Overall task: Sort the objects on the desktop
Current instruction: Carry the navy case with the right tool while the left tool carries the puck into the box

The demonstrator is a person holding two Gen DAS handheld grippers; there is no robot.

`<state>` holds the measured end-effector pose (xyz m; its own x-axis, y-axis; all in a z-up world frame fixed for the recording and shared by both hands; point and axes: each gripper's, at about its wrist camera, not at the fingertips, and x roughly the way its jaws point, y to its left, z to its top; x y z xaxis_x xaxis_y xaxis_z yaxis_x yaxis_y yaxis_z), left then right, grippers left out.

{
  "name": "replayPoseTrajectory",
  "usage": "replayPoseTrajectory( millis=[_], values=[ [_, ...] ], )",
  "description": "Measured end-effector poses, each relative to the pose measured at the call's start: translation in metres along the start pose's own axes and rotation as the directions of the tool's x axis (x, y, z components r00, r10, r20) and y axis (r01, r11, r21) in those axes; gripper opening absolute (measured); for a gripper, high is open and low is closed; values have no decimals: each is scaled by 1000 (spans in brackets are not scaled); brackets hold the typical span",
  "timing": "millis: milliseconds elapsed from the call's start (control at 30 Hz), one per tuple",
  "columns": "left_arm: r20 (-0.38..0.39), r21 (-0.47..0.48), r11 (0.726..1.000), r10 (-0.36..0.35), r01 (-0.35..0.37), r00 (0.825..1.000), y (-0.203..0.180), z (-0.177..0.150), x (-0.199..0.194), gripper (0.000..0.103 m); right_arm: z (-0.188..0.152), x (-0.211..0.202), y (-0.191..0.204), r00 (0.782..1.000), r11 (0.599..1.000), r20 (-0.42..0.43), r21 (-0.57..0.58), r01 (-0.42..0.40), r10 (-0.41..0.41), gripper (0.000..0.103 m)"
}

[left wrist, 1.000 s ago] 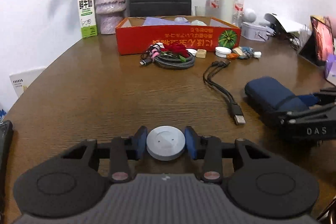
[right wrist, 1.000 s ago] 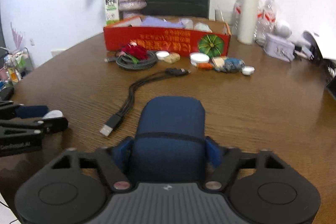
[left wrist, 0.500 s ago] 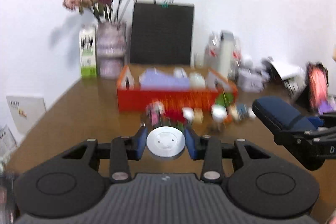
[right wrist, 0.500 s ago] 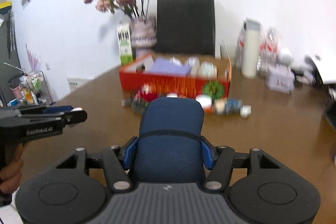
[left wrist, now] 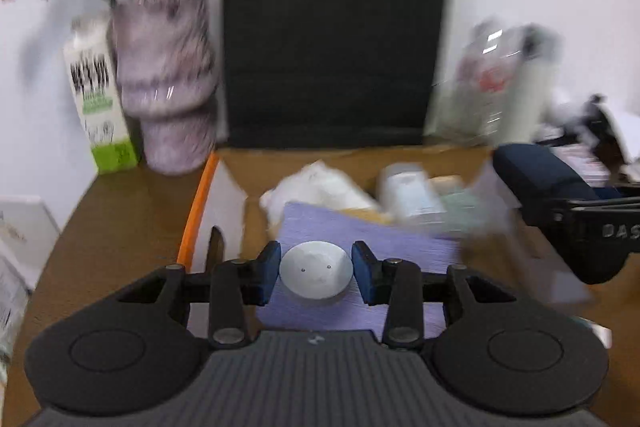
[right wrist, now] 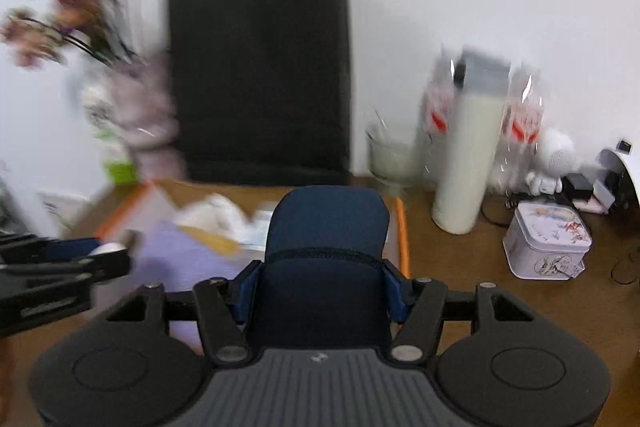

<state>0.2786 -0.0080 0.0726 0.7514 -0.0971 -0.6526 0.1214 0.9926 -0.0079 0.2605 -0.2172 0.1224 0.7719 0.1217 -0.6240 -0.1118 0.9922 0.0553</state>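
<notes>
Silver-grey and round, a small disc [left wrist: 316, 274] sits clamped between the blue pads [left wrist: 269, 271] of the left gripper [left wrist: 316, 277], held in the air above the open cardboard box [left wrist: 208, 195] with the orange rim. Below the disc lies a lilac sheet [left wrist: 360, 239] inside the box; behind it are a white crumpled thing [left wrist: 316, 187] and a pale container [left wrist: 412, 191], both too blurred to name.

On the right, the right gripper [right wrist: 322, 293] is closed on a navy pouch [right wrist: 326, 251], whose rounded top stands up between the fingers and hides much of the box behind it. In the left wrist view that same pouch [left wrist: 540, 179] shows at the right edge, over the box's right end, with the gripper body cut off by the frame. From the right wrist view the left gripper [right wrist: 108, 255] enters at the left edge, smeared by motion — only a pale sliver of the disc can be made out.

Behind the box stand a black paper bag [left wrist: 332, 35], a mottled lilac vase [left wrist: 168, 87] with blurred flowers, and a white-and-green carton [left wrist: 98, 99]. Right of the box, on the brown wooden surface [right wrist: 460, 267], stand a tall cream flask [right wrist: 468, 163], a glass bowl [right wrist: 392, 159] and a small white printed tin [right wrist: 546, 245]. Things at the far right edge — cables, a white device — are cut off and unclear.
</notes>
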Motion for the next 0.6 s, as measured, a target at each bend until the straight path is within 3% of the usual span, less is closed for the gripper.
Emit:
replayPoseTrajectory(
  millis=[100, 200, 233, 300, 367, 433, 500, 533, 600],
  values=[
    [-66, -25, 999, 41, -43, 997, 15, 0, 37, 41, 7, 60, -15, 990, 994, -121, 94, -55, 67, 65],
    [-50, -18, 1000, 13, -14, 999, 20, -6, 40, 65, 2, 90, -22, 984, 985, -169, 168, -31, 60, 67],
    [-37, -11, 1000, 12, -13, 999, 21, -7, 38, 77, 0, 88, -19, 986, 988, -158, 155, -28, 52, 77],
    [-26, -30, 998, 52, -53, 998, 19, -7, 32, 78, 0, 84, -13, 991, 992, -122, 119, -34, 49, 83],
    [-34, -74, 991, 110, -113, 993, 16, -11, 24, 86, -1, 77, -6, 996, 995, -95, 103, 10, 0, 84],
    [-11, -122, 988, 99, -100, 995, 14, -24, 1, 87, -5, 68, 0, 997, 997, -81, 80, 19, -12, 84],
    [42, -117, 991, 73, -67, 996, 8, -37, -25, 94, -12, 52, 4, 998, 997, -55, 78, -8, 13, 84],
    [70, -104, 992, 86, -78, 994, 4, -44, -36, 101, -18, 41, 8, 998, 997, -45, 71, -33, 37, 84],
    [104, -72, 992, 113, -106, 988, -4, -55, -59, 102, -28, 24, 15, 998, 997, -28, 47, -55, 56, 85]
  ],
)
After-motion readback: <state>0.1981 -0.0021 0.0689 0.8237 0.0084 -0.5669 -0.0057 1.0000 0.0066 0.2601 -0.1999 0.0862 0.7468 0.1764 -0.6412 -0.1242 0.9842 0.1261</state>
